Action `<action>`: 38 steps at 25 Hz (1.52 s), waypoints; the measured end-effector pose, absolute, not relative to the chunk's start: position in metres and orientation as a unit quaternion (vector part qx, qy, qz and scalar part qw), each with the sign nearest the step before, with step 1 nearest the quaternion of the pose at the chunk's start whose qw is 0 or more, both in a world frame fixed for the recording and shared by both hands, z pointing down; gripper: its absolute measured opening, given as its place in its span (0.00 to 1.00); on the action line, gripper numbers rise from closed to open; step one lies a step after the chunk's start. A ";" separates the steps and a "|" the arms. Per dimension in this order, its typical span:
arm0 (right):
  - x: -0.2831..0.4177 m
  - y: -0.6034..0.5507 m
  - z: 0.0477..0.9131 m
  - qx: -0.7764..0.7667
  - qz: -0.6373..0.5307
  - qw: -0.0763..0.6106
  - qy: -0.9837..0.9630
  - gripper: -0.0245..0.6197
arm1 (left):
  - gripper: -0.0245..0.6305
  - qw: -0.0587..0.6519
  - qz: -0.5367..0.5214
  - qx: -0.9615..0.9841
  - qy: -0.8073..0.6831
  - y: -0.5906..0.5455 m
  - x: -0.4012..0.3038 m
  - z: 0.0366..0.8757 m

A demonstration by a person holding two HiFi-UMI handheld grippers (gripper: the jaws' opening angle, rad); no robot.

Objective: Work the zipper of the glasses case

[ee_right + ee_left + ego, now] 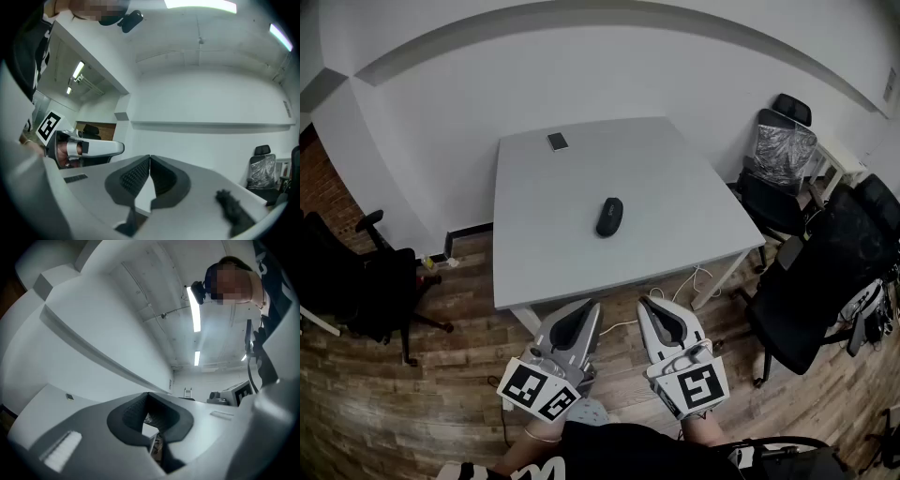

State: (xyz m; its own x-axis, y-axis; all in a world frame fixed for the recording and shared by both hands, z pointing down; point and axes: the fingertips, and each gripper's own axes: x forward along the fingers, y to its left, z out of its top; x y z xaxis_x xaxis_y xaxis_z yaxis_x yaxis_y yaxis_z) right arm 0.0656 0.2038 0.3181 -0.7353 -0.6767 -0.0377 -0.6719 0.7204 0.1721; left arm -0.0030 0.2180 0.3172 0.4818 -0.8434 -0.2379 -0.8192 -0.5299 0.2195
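A dark oval glasses case (609,216) lies near the middle of the grey table (534,244) in the head view. Both grippers are held side by side in front of the table's near edge, well short of the case. My left gripper (591,307) has its tips together and holds nothing; in its own view the left gripper (147,394) points up at wall and ceiling. My right gripper (645,302) is also shut and empty. In the right gripper view the right gripper (150,158) meets at its tips, with the left gripper (89,149) at the left.
A small dark flat device (558,142) lies at the table's far edge. Black office chairs stand at the right (825,272) and left (370,281). White cables (703,278) trail on the wooden floor under the table's near right corner.
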 end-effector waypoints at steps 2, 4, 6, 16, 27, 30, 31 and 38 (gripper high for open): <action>0.060 0.198 0.320 0.359 -0.091 0.017 -0.929 0.05 | 0.04 0.037 -0.157 0.860 -0.484 0.211 -0.005 0.319; 0.057 0.191 0.321 0.356 -0.094 0.017 -0.930 0.05 | 0.04 0.038 -0.157 0.860 -0.484 0.203 -0.007 0.321; 0.055 0.180 0.320 0.356 -0.095 0.016 -0.929 0.05 | 0.04 0.039 -0.158 0.859 -0.485 0.193 -0.009 0.323; 0.027 0.069 0.324 0.373 -0.105 0.017 -0.922 0.05 | 0.04 0.034 -0.157 0.864 -0.477 0.078 -0.038 0.330; -0.024 -0.093 0.315 0.405 -0.107 0.022 -0.908 0.05 | 0.04 0.040 -0.140 0.881 -0.451 -0.091 -0.080 0.326; -0.028 -0.116 0.315 0.411 -0.105 0.027 -0.905 0.05 | 0.04 0.045 -0.140 0.881 -0.450 -0.118 -0.085 0.327; -0.027 -0.122 0.315 0.412 -0.105 0.031 -0.904 0.05 | 0.04 0.047 -0.138 0.881 -0.450 -0.124 -0.085 0.328; -0.030 -0.151 0.303 0.407 -0.116 0.018 -0.906 0.05 | 0.15 0.104 -0.098 0.887 -0.439 -0.162 -0.082 0.355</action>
